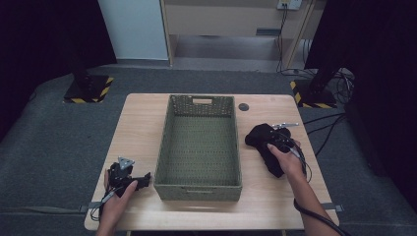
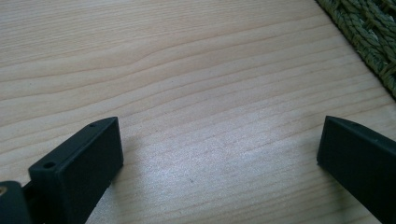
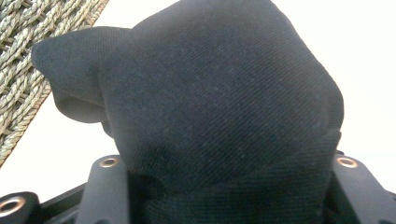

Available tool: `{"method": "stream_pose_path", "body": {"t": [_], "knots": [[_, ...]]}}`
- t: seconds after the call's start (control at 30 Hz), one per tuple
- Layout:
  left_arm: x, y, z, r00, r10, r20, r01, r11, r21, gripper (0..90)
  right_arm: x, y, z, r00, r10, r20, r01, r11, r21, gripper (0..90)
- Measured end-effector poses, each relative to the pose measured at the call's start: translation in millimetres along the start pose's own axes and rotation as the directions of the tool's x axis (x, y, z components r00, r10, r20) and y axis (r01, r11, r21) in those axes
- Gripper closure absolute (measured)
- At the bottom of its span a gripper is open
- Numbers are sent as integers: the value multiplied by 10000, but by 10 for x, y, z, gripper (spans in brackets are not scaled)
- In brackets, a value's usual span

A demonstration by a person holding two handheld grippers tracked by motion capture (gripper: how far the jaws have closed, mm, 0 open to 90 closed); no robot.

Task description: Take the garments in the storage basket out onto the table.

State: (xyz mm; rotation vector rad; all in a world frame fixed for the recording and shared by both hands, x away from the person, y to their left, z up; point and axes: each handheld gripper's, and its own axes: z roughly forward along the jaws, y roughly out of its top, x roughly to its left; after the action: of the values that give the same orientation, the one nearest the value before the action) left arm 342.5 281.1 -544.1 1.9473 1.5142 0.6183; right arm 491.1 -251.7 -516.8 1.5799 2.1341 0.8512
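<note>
A: What is showing on the left gripper (image 1: 142, 180)?
B: A black body is carrying a grey three-cornered plate on top; a dark cable is trailing from it.
A: And its jaws, seen in its own view?
B: Matte black blocks with small holes are showing.
A: The right gripper (image 3: 219, 196)?
B: Brass-ringed screw holes are showing on black jaws. Forearms are showing bare, with no sleeves.

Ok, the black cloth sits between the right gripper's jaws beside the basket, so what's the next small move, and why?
Probably close the right gripper firmly on the black cloth before lifting. The fabric bulges between its jaws on the table, and the green woven basket beside it holds nothing. The left gripper stands open over bare wood.
</note>
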Motion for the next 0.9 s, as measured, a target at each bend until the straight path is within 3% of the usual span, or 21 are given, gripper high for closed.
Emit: {"method": "stream_pose_path", "body": {"t": [0.33, 0.57, 0.9], "knots": [[0, 0, 0, 10000, -3, 0, 3, 10000, -2, 0, 45, 27, -116, 9995, 248, -212, -250, 9996, -96, 118], [0, 0, 0, 10000, 1, 1, -1, 10000, -1, 0, 62, 66, -273, 9991, 336, -242, -344, 9988, -344, 46], [0, 0, 0, 10000, 0, 1, 0, 10000, -2, 0, 163, 114, -515, 9988, 69, -488, -112, 9960, -887, 30]]}}
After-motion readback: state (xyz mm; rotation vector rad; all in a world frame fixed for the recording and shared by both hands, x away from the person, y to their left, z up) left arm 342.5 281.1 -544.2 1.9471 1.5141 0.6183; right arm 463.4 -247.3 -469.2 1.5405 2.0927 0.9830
